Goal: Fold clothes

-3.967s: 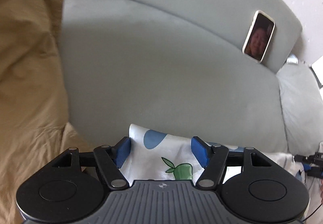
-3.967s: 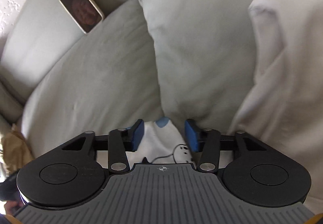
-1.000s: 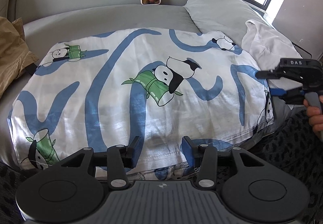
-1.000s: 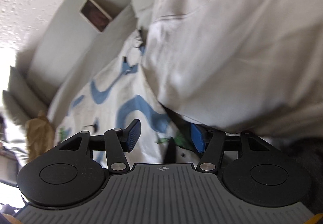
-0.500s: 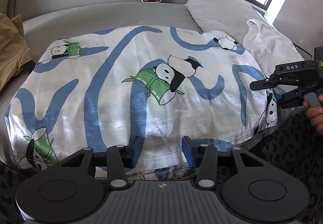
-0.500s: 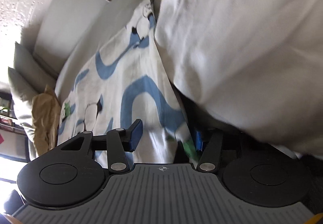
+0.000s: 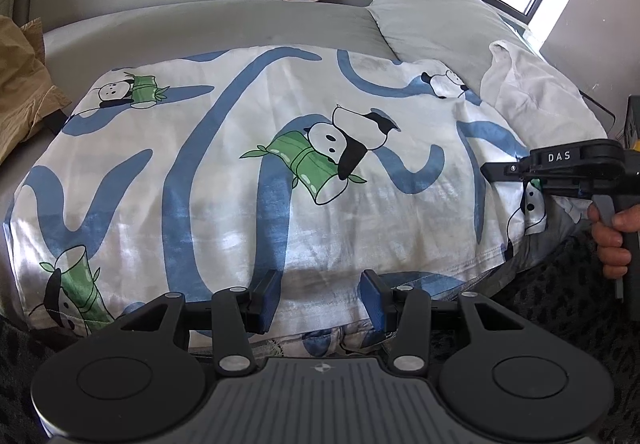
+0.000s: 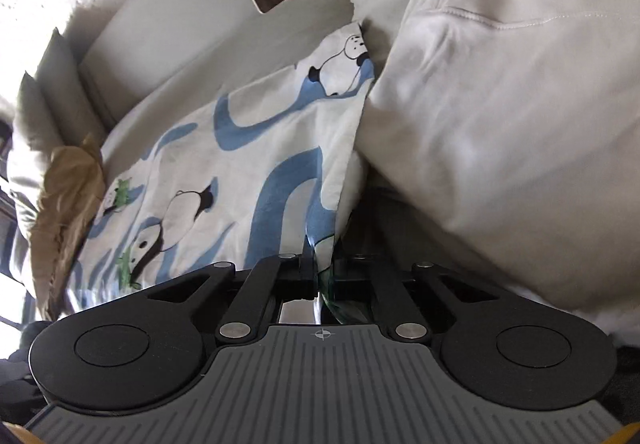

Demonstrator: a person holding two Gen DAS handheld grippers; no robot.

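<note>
Fingers of the right gripper (image 8: 318, 268), apart half a second ago, now pinch the panda-print cloth (image 7: 256, 172) at its lower-right edge; left gripper (image 7: 320, 302) fingers stay wide over the near hem. Cloth lies spread across the sofa (image 7: 200, 20), ready for a fold.

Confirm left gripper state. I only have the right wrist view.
Observer: The left gripper is open, its blue pads apart over the near hem of the panda-print cloth.
Operator: Is the cloth flat over there?
Observer: Mostly. It lies spread across the grey cushion, with a small bunch at the near edge under the left gripper.
Operator: Where does my right gripper sit on it?
Observer: The right gripper is at the cloth's right edge, near the front corner, just below the white garment.
</note>
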